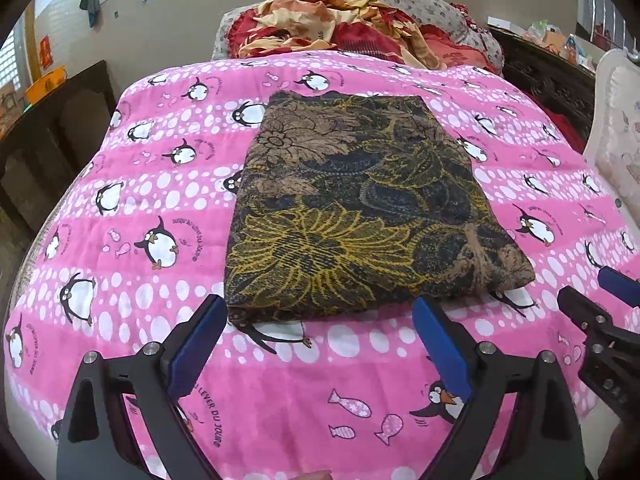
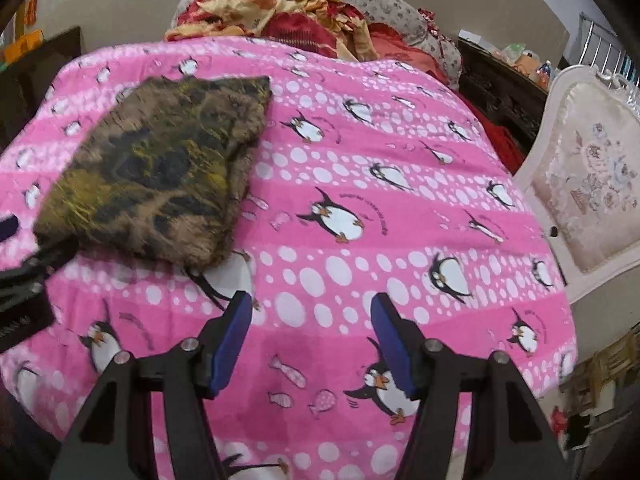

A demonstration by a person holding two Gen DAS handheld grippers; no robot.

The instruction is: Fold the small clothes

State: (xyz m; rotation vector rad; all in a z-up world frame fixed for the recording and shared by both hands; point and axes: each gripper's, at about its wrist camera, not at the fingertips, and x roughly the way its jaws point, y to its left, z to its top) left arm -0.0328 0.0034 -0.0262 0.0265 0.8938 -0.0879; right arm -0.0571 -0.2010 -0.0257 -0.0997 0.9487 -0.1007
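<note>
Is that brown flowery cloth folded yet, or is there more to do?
It looks done: the brown and yellow floral garment lies as a neat rectangle on the pink penguin bedspread. Left tongs and right tongs are open and empty. The heap of red and orange fabric behind may be left.

bed: pink penguin blanket point(image 1: 120, 208) | on it: folded brown floral garment point(image 1: 360, 200) | far end: crumpled red-orange cloth point(image 1: 340, 24)

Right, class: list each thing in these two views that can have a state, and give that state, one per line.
Floral garment: folded into a flat rectangle, lying on the blanket.
Penguin blanket: spread flat.
Left claw: open, empty, at the garment's near edge.
Right claw: open, empty, over bare blanket.
Red-and-gold bedding: crumpled in a heap.
</note>
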